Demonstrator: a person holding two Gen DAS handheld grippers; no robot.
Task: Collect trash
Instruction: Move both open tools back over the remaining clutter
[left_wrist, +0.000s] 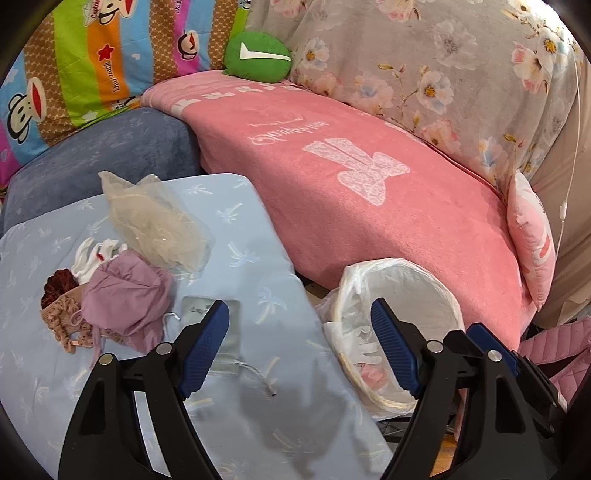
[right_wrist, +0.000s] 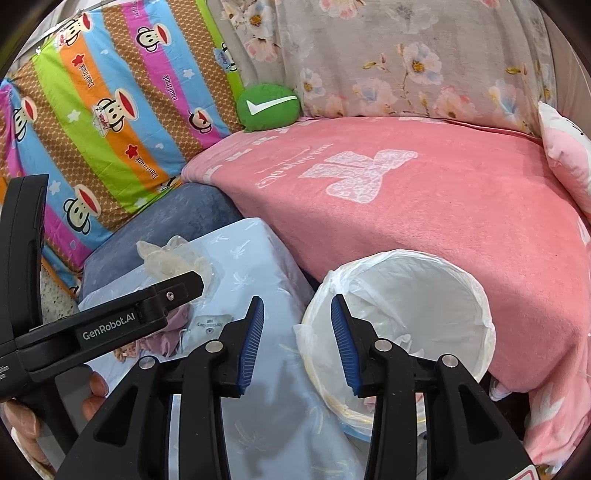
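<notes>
A white bin (left_wrist: 436, 291) lined with a plastic bag stands beside a light blue cushion (left_wrist: 258, 280); it holds some scraps. On the cushion lie a cream mesh bag (left_wrist: 159, 225), a mauve cloth bundle (left_wrist: 125, 295), scrunchies (left_wrist: 62, 314), white scraps (left_wrist: 92, 254) and a small grey pouch (left_wrist: 225, 332). My left gripper (left_wrist: 299, 347) is open and empty above the cushion's edge, near the pouch. My right gripper (right_wrist: 297, 345) is open and empty over the gap between the cushion (right_wrist: 258, 280) and the bin (right_wrist: 461, 314). The left gripper's body (right_wrist: 110, 328) hides most of the pile in the right wrist view.
A pink blanket (left_wrist: 369, 192) covers the sofa behind the bin. A floral cover (left_wrist: 424, 66), a striped cartoon cushion (left_wrist: 85, 62), a green plush (left_wrist: 258, 55), a pink pillow (left_wrist: 532, 240) and a blue-grey cushion (left_wrist: 110, 155) surround it.
</notes>
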